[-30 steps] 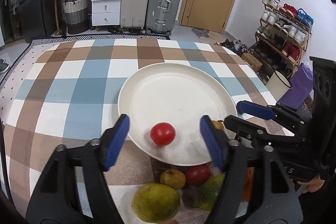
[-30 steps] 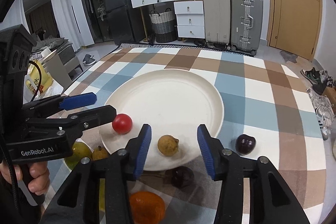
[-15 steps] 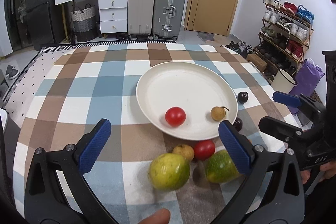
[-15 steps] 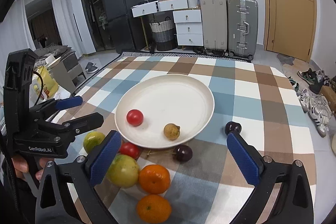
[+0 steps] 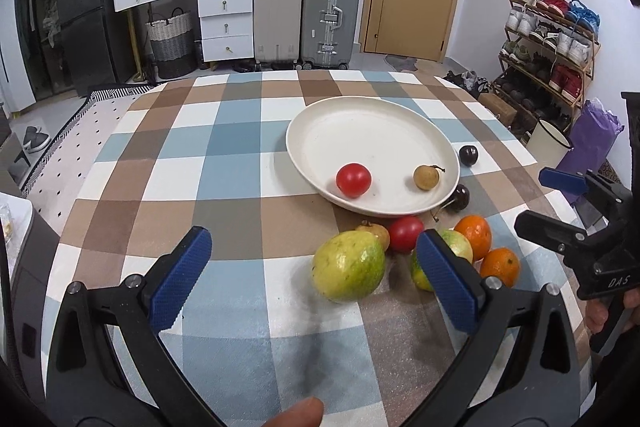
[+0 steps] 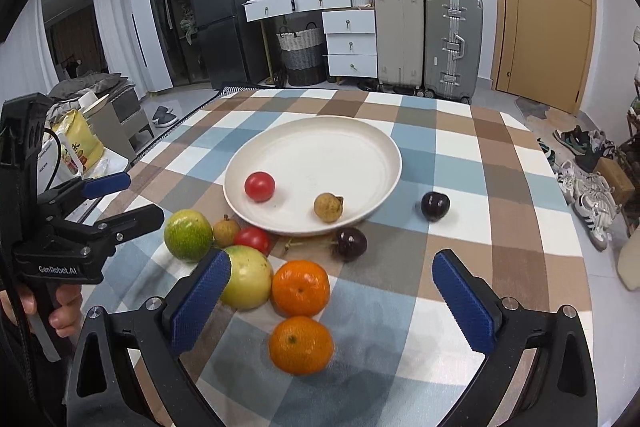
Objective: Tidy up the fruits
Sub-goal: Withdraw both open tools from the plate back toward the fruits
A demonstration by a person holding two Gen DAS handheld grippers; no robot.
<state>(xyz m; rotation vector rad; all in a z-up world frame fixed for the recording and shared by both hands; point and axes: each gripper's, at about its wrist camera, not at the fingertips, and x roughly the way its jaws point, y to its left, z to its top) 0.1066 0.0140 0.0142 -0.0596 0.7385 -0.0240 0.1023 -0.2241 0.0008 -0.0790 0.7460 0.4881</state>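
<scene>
A checked tablecloth is seen filling the middle of both views, and a cream plate is set at centre frame with a red tomato and a small brown longan lying apart on its lower part. Below the plate's lower rim a green guava, a second tomato, two oranges and dark cherries are clustered on the cloth. The left gripper and right gripper are held at the bottom of frame, jaws spread wide, nothing grasped.
</scene>
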